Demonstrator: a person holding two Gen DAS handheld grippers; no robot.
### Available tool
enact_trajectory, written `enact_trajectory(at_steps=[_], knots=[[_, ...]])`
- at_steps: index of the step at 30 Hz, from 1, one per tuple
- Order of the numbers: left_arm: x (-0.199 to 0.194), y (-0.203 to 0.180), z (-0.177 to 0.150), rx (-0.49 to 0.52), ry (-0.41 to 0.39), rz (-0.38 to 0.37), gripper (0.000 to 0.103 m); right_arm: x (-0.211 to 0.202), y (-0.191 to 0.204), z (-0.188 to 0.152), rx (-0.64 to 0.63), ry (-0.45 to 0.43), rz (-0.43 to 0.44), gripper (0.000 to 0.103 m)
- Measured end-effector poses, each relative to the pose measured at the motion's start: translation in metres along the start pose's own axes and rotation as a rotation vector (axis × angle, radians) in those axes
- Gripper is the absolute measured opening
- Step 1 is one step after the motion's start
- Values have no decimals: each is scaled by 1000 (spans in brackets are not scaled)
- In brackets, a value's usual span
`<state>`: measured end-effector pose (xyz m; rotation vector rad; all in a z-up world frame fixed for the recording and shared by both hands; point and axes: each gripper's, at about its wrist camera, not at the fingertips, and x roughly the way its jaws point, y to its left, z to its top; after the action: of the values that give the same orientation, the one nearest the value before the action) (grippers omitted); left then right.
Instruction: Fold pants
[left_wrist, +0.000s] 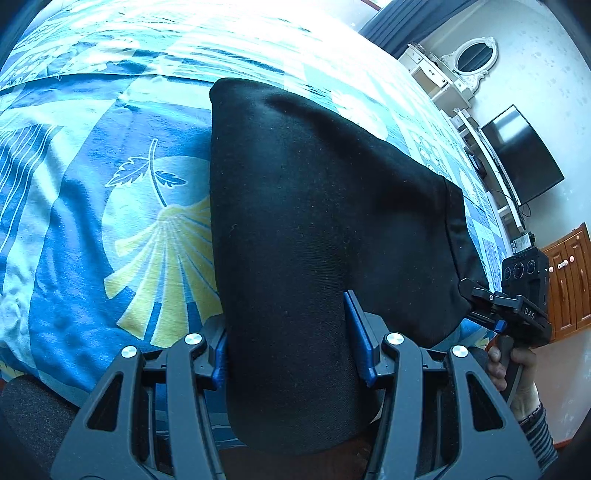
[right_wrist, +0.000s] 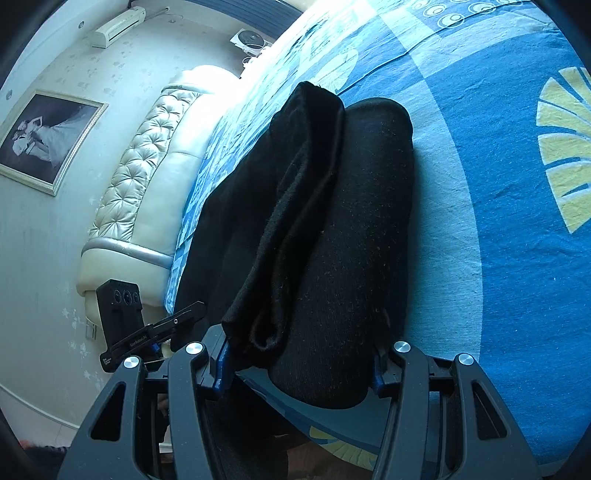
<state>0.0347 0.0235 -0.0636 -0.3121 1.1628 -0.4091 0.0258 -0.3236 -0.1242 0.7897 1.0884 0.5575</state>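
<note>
Both the left gripper (left_wrist: 295, 343) and right gripper (right_wrist: 301, 354) clamp their jaws on the black pants (left_wrist: 314, 206), mid-frame over the bed (left_wrist: 92, 221); lower both ends level, keeping edges aligned

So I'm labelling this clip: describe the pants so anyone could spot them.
On the bed's blue leaf-print bedspread lies one folded black garment, the pants. Both grippers, left gripper and right gripper, hold its near edge; nothing else there is plain black cloth.
</note>
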Motion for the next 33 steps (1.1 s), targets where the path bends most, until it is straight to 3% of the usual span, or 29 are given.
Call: enact_trajectory(at_steps=[25, 33], knots=[[5, 4, -11, 28, -45, -1, 57, -4, -8, -6, 4, -30, 31, 54], [6, 9, -10, 22, -54, -17, 66, -5, -11, -5, 12, -35, 58, 58]])
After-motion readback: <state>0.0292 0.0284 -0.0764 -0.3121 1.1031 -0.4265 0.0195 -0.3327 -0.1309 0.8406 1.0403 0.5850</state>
